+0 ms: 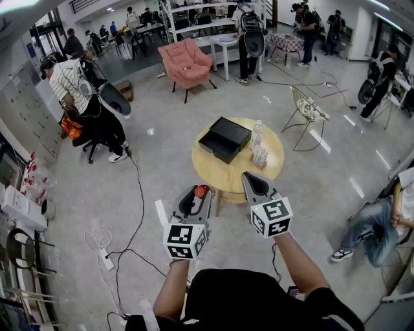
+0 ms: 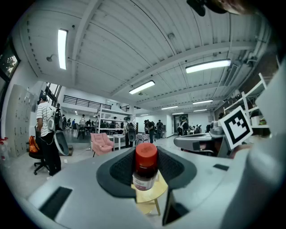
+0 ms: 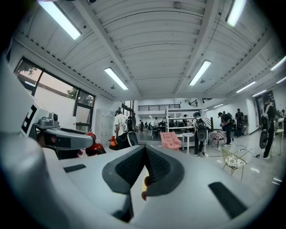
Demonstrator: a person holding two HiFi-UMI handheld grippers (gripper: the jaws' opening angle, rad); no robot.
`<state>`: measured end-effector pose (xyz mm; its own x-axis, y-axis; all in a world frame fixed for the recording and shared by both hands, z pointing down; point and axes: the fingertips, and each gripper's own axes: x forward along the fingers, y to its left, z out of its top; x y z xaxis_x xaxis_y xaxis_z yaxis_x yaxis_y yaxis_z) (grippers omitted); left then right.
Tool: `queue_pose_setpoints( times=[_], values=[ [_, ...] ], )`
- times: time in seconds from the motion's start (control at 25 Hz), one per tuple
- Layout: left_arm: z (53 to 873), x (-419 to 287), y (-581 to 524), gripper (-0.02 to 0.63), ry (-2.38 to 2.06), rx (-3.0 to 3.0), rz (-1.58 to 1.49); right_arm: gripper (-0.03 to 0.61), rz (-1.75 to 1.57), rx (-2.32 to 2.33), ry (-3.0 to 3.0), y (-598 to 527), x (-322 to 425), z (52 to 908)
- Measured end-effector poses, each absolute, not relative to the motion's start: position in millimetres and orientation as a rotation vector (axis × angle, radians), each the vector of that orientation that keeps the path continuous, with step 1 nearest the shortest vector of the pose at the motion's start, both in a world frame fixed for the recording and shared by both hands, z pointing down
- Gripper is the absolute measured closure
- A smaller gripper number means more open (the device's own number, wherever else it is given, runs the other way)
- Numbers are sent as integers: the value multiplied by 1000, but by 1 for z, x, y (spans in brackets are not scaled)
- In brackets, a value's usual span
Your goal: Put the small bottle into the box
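Left gripper [image 1: 195,192] is pinching the small bottle [image 2: 144,176] at mid-body, likely light, rigid, slippery glass, while right gripper [image 1: 249,178] is hanging closed, empty.

You stand in a big open workspace, part office and part lab. It has a pale polished floor [image 1: 162,149], a ribbed ceiling [image 2: 147,49] with strip lights [image 2: 208,66], grey lockers [image 1: 26,116], white shelving [image 1: 194,16] and loose cables [image 1: 132,213]. A pink armchair [image 1: 185,63] and other people [image 1: 77,90] with gear surround your round wooden surface [image 1: 226,174].
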<state>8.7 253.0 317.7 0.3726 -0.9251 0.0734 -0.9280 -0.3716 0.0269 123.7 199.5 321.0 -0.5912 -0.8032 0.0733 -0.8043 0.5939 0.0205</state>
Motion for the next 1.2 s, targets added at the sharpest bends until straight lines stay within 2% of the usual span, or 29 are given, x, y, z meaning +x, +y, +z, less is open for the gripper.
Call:
queue_pose_setpoints(
  times=[0.72, 1.2],
  values=[
    [332, 26, 242, 464, -1713, 2528, 127, 578, 155, 1402, -2774, 187, 140, 337],
    [349, 15, 180, 463, -1697, 2509, 113, 578, 186, 1398, -2735, 128, 130, 357]
  ],
)
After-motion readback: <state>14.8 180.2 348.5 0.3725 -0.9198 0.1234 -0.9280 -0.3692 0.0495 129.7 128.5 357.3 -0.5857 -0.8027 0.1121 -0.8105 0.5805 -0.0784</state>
